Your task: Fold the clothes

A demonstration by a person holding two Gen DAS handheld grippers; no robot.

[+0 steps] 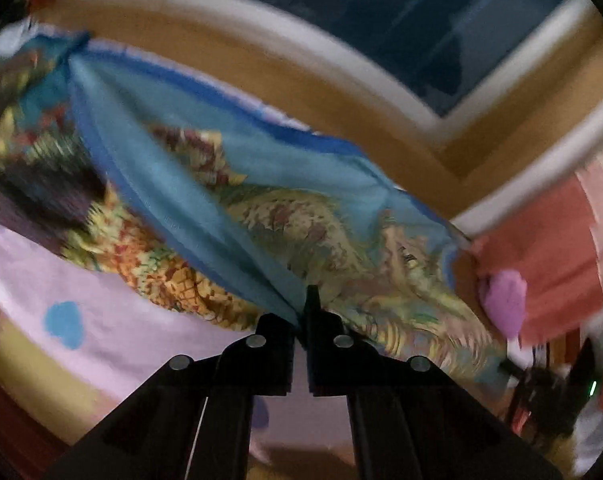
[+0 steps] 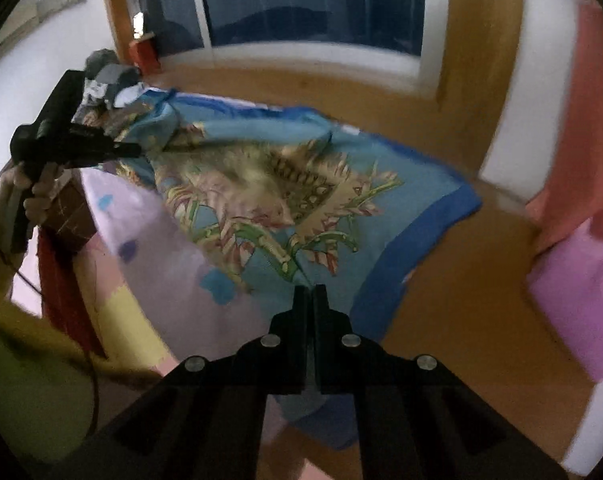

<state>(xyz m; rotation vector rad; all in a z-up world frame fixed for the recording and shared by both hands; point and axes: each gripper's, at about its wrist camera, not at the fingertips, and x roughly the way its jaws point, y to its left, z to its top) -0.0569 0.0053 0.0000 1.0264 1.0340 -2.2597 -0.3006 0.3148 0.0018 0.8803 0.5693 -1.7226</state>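
Both views are dimly lit, and the window [image 2: 313, 4] is seen dark, so no daylight is admitted. Motion blur is spread across both, heaviest on the patterned cloth [image 1: 261, 200] at the left of the left wrist view. Straight frames are bent by fisheye distortion, and the corners are cut off in black. The near gripper parts are rendered almost as silhouettes.

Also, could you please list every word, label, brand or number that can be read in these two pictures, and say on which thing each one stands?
None can be read.
Blue printed cloth: only a pictorial pattern of leaves and scales, no letters.
Pink sheet: plain blue spots, no text.
Left gripper body, seen from the right wrist camera: no readable marking; too dark and blurred.
Red object by the window: too small and blurred to tell.
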